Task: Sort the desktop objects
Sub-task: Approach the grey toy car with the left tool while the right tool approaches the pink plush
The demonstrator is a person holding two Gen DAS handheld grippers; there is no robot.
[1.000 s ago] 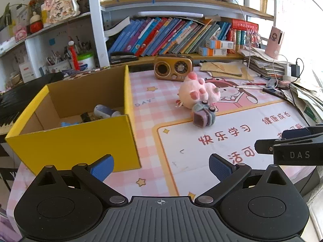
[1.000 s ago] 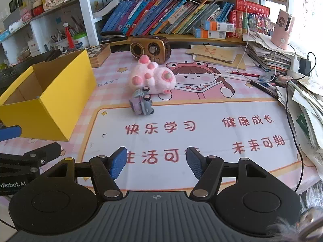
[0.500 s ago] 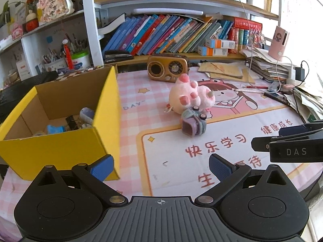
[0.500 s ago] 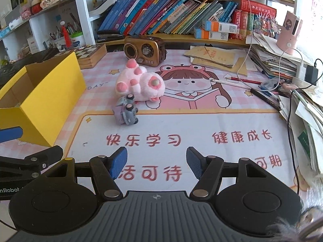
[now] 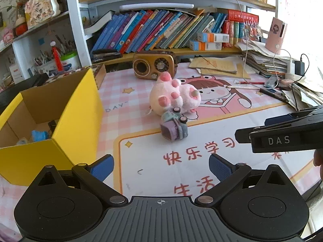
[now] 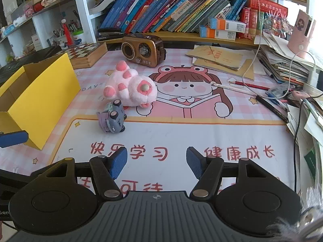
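A pink plush toy [image 5: 174, 96] [image 6: 129, 88] lies on the printed desk mat, and a small purple-grey toy car [image 5: 174, 128] [image 6: 112, 119] rests on its side just in front of it. A yellow cardboard box [image 5: 66, 125] [image 6: 40, 98] stands at the left with several small items inside. My left gripper [image 5: 161, 166] is open and empty, short of the car. My right gripper [image 6: 156, 161] is open and empty too, to the right of the car and nearer than it. The right gripper's fingers [image 5: 282, 135] show at the right edge of the left wrist view.
A brown retro radio [image 5: 154, 67] [image 6: 142, 50] stands behind the plush. A chessboard box [image 6: 86, 52] lies beside the yellow box. Papers, pens and cables [image 6: 278, 92] crowd the right side. Shelves of books [image 6: 171, 14] run along the back.
Both grippers have moved across the desk toward the plush and car, which now look larger and more central. The yellow box has slid left in both views. Jaws stay as wide as before.
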